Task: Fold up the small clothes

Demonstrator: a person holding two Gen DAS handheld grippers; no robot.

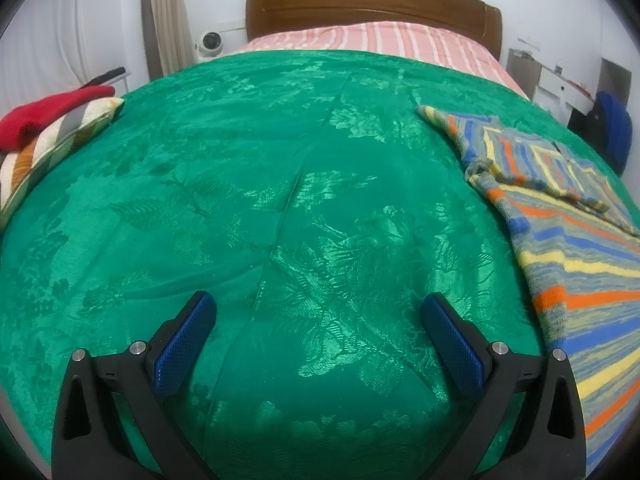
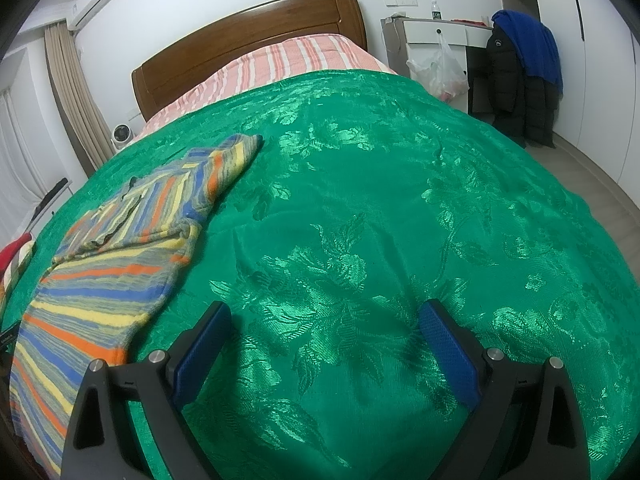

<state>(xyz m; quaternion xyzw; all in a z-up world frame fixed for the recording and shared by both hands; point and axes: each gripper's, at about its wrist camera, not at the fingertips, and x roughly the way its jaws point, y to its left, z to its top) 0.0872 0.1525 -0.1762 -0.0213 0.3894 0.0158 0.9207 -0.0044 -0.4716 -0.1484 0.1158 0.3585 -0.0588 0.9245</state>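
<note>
A small striped knit sweater [image 1: 572, 216] in grey, blue, orange and yellow lies spread on the green bedspread [image 1: 280, 200], one sleeve pointing toward the headboard. It lies to the right of my left gripper [image 1: 320, 312], which is open and empty above the bedspread. In the right wrist view the sweater [image 2: 112, 264] lies to the left of my right gripper [image 2: 324, 320], also open and empty. The sweater's near hem reaches close to the right gripper's left finger.
A patterned pillow [image 1: 52, 148] with a red garment [image 1: 52, 108] on it sits at the bed's left edge. A wooden headboard [image 1: 368, 4] and pink striped sheet [image 1: 384, 40] lie ahead. A white desk [image 2: 436, 36] and hanging coats [image 2: 520, 72] stand at the right.
</note>
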